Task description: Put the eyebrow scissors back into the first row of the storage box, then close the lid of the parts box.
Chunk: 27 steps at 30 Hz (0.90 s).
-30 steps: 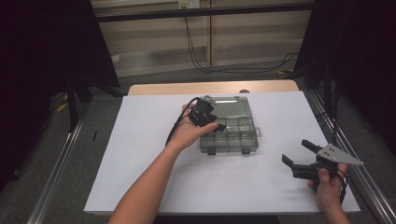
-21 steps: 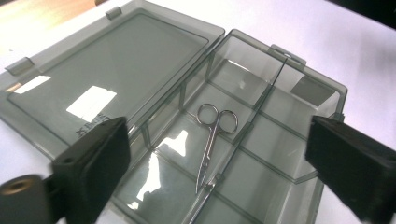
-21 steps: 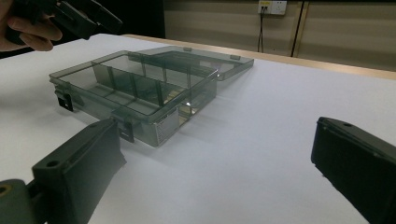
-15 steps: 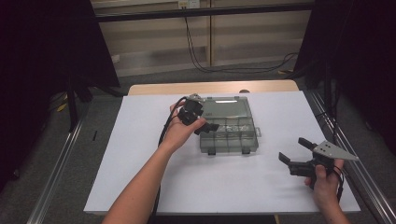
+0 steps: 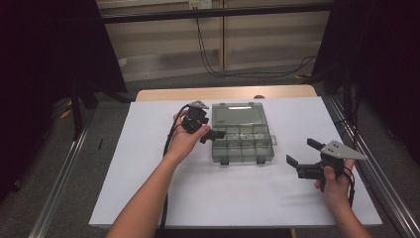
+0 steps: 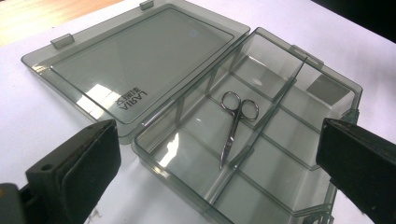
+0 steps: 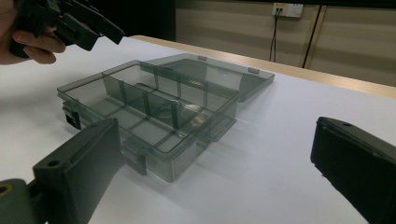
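Scissors lying in a middle compartment of the open box, plain from the left tongs' camera, a faint glint elsewhere. Left tongs just spread wide at the box's nine o'clock, empty. Right tongs wide too, at four o'clock, gripping nothing.

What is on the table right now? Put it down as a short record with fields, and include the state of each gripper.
surface: white table cover
box: clear grey compartment box, lid folded fully open and lying flat
contents: small scissors lying in a compartment, tips resting against a divider
left gripper: open, jaws just opened, nothing between them, at the box's left edge
right gripper: open, nothing held, apart from the box on its right
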Each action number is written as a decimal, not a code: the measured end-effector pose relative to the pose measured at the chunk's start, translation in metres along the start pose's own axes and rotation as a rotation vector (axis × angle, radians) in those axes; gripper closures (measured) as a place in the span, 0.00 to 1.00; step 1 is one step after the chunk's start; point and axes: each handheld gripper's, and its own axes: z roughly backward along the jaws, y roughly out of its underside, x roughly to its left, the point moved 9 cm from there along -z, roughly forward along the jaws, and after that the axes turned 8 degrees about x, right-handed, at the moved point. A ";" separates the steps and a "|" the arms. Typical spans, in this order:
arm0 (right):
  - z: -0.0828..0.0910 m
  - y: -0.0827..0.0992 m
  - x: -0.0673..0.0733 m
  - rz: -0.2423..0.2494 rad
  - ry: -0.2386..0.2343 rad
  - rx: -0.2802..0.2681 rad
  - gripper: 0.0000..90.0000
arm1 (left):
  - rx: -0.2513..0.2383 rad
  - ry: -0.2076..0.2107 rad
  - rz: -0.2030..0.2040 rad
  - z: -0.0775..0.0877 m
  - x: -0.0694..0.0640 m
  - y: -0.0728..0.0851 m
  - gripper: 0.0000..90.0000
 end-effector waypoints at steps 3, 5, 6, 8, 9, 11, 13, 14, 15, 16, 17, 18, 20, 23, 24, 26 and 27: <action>-0.004 -0.002 0.000 0.002 -0.009 0.009 0.01 | 0.005 0.004 0.010 0.001 0.001 0.002 0.00; -0.007 -0.005 -0.001 -0.027 0.008 0.007 0.00 | -0.009 0.004 0.012 0.000 0.001 0.002 0.00; -0.008 -0.007 -0.005 -0.047 0.038 0.009 0.00 | -0.008 0.008 0.015 0.001 0.001 0.002 0.00; -0.012 -0.009 -0.008 -0.091 0.040 0.016 0.00 | 0.003 0.010 0.015 0.002 0.002 0.004 0.00; -0.013 -0.011 -0.008 -0.104 0.032 0.019 0.00 | 0.002 0.007 0.010 0.002 0.003 0.004 0.00; -0.017 -0.014 -0.005 -0.107 -0.014 0.024 0.00 | -0.015 0.008 0.017 0.002 0.003 0.003 0.00; -0.021 -0.017 -0.004 -0.092 -0.026 0.035 0.00 | -0.016 0.010 0.014 0.002 0.004 0.003 0.00; -0.023 -0.019 -0.004 -0.089 -0.022 0.035 0.00 | -0.018 0.008 0.026 0.002 0.003 0.003 0.00; -0.025 -0.020 -0.004 -0.088 -0.018 0.045 0.00 | -0.017 0.007 0.027 0.001 0.003 0.003 0.00; -0.027 -0.021 -0.004 -0.086 -0.016 0.050 0.00 | -0.020 0.011 0.028 0.001 0.003 0.003 0.00; -0.029 -0.022 -0.005 -0.085 -0.014 0.051 0.00 | -0.015 0.012 0.030 0.001 0.003 0.003 0.00; -0.031 -0.023 -0.006 -0.087 -0.009 0.056 0.00 | -0.017 0.014 0.032 0.001 0.003 0.003 0.00; -0.035 -0.026 -0.007 -0.093 -0.013 0.055 0.00 | -0.013 0.013 0.028 0.000 0.003 0.003 0.00; -0.040 -0.030 -0.011 -0.111 -0.011 0.060 0.00 | -0.026 0.013 0.035 -0.002 0.003 0.002 0.00; -0.042 -0.031 -0.011 -0.113 -0.015 0.057 0.00 | -0.027 0.010 0.037 -0.002 0.004 0.002 0.00; -0.045 -0.036 -0.013 -0.107 -0.019 0.051 0.00 | -0.027 0.012 0.047 -0.003 0.005 0.002 0.00; -0.047 -0.039 -0.014 -0.112 -0.018 0.056 0.00 | -0.034 0.008 0.052 -0.004 0.006 0.001 0.00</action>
